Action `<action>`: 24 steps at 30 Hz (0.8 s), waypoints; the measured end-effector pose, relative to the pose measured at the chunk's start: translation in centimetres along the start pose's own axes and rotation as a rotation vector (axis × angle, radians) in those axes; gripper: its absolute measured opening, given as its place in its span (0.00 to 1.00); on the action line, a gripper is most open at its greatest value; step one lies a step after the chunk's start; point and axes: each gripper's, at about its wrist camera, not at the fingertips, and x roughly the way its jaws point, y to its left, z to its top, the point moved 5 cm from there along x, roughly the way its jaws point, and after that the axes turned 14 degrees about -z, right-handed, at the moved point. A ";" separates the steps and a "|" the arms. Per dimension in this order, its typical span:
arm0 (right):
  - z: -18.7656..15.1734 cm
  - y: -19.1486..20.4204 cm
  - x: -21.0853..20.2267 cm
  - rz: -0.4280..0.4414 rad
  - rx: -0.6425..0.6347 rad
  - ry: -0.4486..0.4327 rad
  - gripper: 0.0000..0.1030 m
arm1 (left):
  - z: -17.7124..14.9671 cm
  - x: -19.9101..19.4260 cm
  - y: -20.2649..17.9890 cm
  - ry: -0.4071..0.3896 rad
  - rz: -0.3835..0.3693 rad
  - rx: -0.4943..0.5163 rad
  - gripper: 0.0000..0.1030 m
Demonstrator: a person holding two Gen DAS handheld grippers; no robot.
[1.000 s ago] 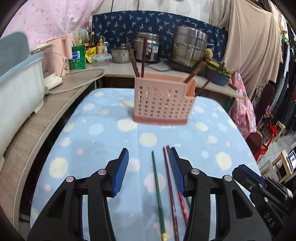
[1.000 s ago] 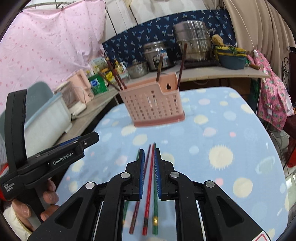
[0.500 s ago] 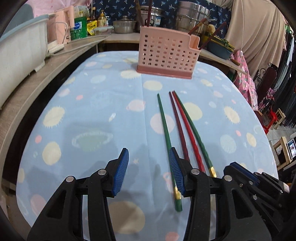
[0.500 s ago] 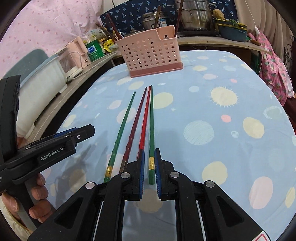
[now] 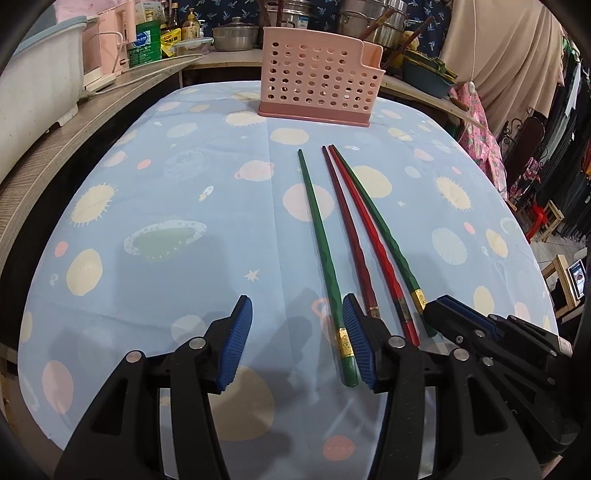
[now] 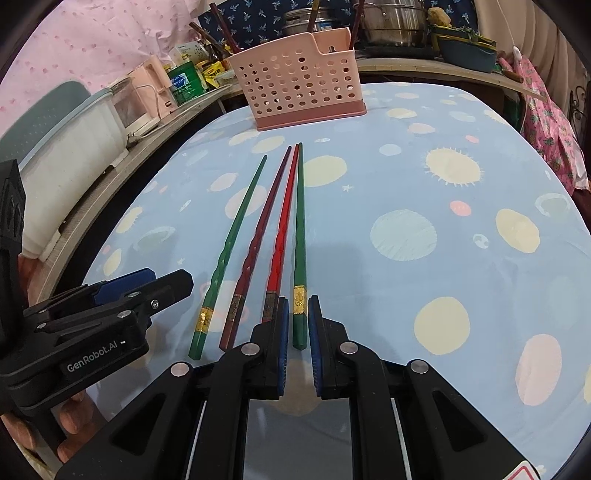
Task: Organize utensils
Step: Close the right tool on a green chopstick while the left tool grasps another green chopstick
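Several chopsticks lie side by side on the blue patterned tablecloth (image 5: 184, 206): a green one (image 5: 320, 243) (image 6: 232, 243), a dark red one (image 5: 347, 221) (image 6: 260, 236), a bright red one (image 5: 369, 229) (image 6: 282, 229) and a second green one (image 5: 384, 236) (image 6: 299, 236). A pink perforated holder (image 5: 317, 88) (image 6: 299, 81) stands at the table's far end with chopsticks in it. My left gripper (image 5: 297, 339) is open; the left green chopstick's end lies by its right finger. My right gripper (image 6: 297, 325) is open a little, with the right green chopstick's end between its fingers.
A wooden counter (image 5: 44, 147) runs along the left with a white tub (image 5: 33, 88), a pink appliance and bottles. Steel pots (image 5: 369, 18) stand on the back shelf. Clothes hang at the right. The right gripper shows in the left wrist view (image 5: 480, 332), the left gripper in the right view (image 6: 110, 306).
Both grippers have pulled back and down to the near ends of the chopsticks. The right gripper's fingers have parted slightly around the right green chopstick's end.
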 end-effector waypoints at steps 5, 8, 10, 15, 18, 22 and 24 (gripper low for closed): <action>-0.2 0.1 0.3 -0.005 -0.007 0.008 0.12 | -0.3 0.1 -0.5 0.007 -0.012 0.011 0.51; -0.4 0.0 0.5 -0.007 -0.004 0.014 0.12 | -0.6 0.4 -0.9 0.018 -0.018 0.020 0.51; -0.4 0.0 0.6 -0.009 -0.006 0.014 0.12 | -0.8 0.6 -1.0 0.027 -0.021 0.024 0.51; -0.5 0.0 0.6 -0.015 -0.007 0.012 0.09 | -1.1 1.0 -1.3 0.042 -0.019 0.035 0.51; -0.5 -0.2 0.7 -0.020 -0.004 0.012 0.07 | -1.3 1.2 -1.2 0.052 -0.016 0.032 0.51; -0.5 -0.2 0.7 -0.024 -0.008 0.008 0.07 | -1.5 1.5 -1.2 0.057 -0.007 0.040 0.51; -0.5 -0.2 0.7 -0.026 -0.009 0.008 0.07 | -1.5 1.5 -1.3 0.057 -0.005 0.047 0.51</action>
